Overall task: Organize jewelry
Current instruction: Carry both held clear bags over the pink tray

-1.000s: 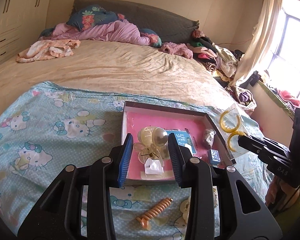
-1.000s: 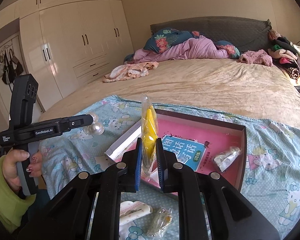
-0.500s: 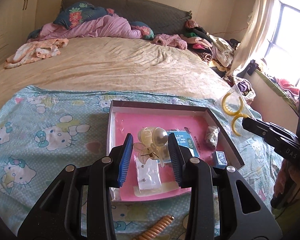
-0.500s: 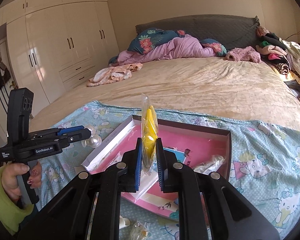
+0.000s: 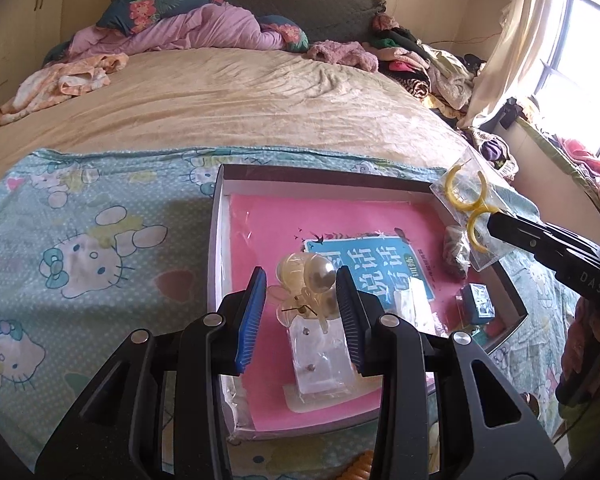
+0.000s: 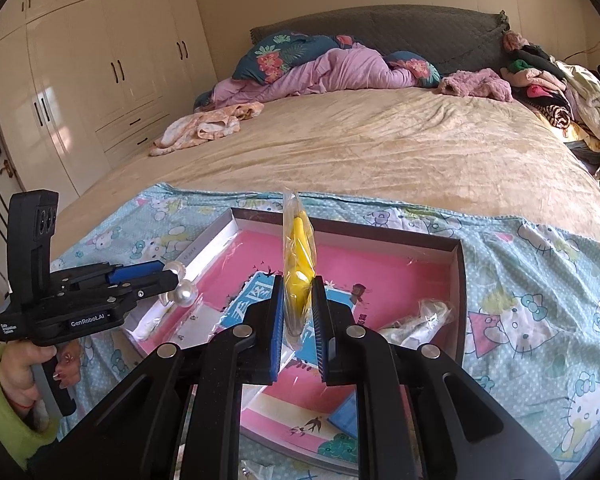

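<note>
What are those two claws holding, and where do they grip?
Left gripper: pearl earrings, by their clear card. Right gripper: bag of yellow hoops, by its lower edge.

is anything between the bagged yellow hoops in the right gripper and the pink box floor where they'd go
Nothing visible blocks the drop. The right gripper holds the bag of yellow hoops above the open box. The small packets and blue card lie flat inside, leaving bare pink floor.

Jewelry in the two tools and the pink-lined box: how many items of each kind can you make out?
Bag of yellow hoops, in right tool: 1
Pearl cluster, in left tool: 1
Stud card, in box: 1
Crumpled bag, in box: 1
Total: 4
</note>
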`<action>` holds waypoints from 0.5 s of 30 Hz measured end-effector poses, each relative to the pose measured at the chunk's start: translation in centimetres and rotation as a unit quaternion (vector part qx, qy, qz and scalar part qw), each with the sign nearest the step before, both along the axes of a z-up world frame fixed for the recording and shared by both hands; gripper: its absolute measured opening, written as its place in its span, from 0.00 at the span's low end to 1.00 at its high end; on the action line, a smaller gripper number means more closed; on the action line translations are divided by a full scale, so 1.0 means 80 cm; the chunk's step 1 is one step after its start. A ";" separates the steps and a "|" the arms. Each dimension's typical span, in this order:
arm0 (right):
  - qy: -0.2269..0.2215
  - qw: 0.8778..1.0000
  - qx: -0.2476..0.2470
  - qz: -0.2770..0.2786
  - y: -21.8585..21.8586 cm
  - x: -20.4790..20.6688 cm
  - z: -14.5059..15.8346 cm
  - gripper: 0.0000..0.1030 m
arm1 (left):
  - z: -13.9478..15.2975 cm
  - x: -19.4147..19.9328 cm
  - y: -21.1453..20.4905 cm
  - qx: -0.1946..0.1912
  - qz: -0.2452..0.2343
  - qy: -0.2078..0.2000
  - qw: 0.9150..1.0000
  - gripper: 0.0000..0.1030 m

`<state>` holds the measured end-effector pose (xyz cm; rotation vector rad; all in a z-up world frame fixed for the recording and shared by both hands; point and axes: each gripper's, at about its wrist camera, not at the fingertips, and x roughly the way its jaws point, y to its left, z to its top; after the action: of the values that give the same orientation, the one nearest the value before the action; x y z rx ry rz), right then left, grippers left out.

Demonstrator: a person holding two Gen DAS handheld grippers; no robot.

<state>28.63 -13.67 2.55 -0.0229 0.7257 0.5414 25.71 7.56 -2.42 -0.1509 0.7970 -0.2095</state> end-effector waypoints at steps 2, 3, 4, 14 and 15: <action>0.006 1.000 -0.005 -0.004 0.002 0.005 -0.007 0.12 | -0.007 0.004 0.003 0.002 0.003 0.008 1.000 0.27; 0.008 1.000 -0.006 -0.006 0.002 0.007 -0.010 0.12 | -0.010 0.004 0.005 0.002 0.004 0.011 1.000 0.27; 0.010 1.000 -0.010 -0.008 0.003 0.008 -0.012 0.12 | -0.011 0.005 0.006 0.001 0.005 0.013 1.000 0.27; 0.026 0.999 -0.041 -0.022 0.006 0.022 -0.037 0.12 | -0.018 0.007 0.014 0.001 0.019 0.024 1.000 0.27; 0.028 0.998 -0.043 -0.023 0.006 0.023 -0.040 0.12 | -0.018 0.008 0.015 -0.001 0.020 0.025 0.999 0.27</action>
<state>30.44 -13.16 -0.63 -0.0712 0.8027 0.4671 26.34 8.73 -3.86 -0.1738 0.8424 -0.1689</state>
